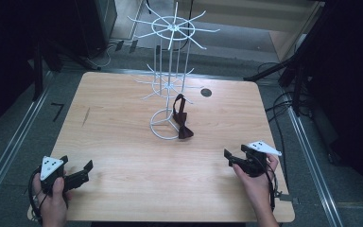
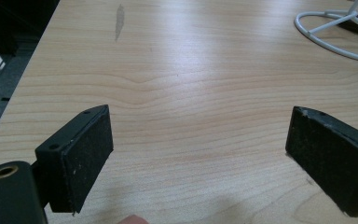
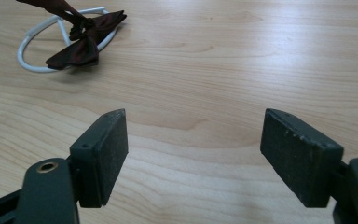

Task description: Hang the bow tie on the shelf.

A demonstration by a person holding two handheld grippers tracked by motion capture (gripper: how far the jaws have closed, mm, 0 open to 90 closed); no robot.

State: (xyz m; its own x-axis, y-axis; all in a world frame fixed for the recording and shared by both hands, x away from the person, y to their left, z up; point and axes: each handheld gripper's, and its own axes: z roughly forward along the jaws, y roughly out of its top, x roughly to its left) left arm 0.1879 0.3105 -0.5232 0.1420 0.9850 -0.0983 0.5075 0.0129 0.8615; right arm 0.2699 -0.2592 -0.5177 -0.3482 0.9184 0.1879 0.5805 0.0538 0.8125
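Observation:
A white wire display rack (image 1: 171, 71) stands at the table's middle back. From one of its low arms hangs a dark red bow tie (image 1: 183, 124), its bow resting by the rack's ring base (image 3: 28, 44); the bow tie (image 3: 81, 37) also lies ahead of the right jaws. My left gripper (image 1: 89, 166) rests low at the front left, open with bare wood between its jaws (image 2: 198, 149). My right gripper (image 1: 228, 156) hovers at the front right, open and empty (image 3: 193, 149), pointing toward the rack.
The wooden table (image 1: 123, 142) has a small dark round hole (image 1: 206, 92) at the back right. Cables (image 1: 283, 101) lie on the floor to the right, and dark stands flank the table. The ring base (image 2: 335, 32) is far right of the left jaws.

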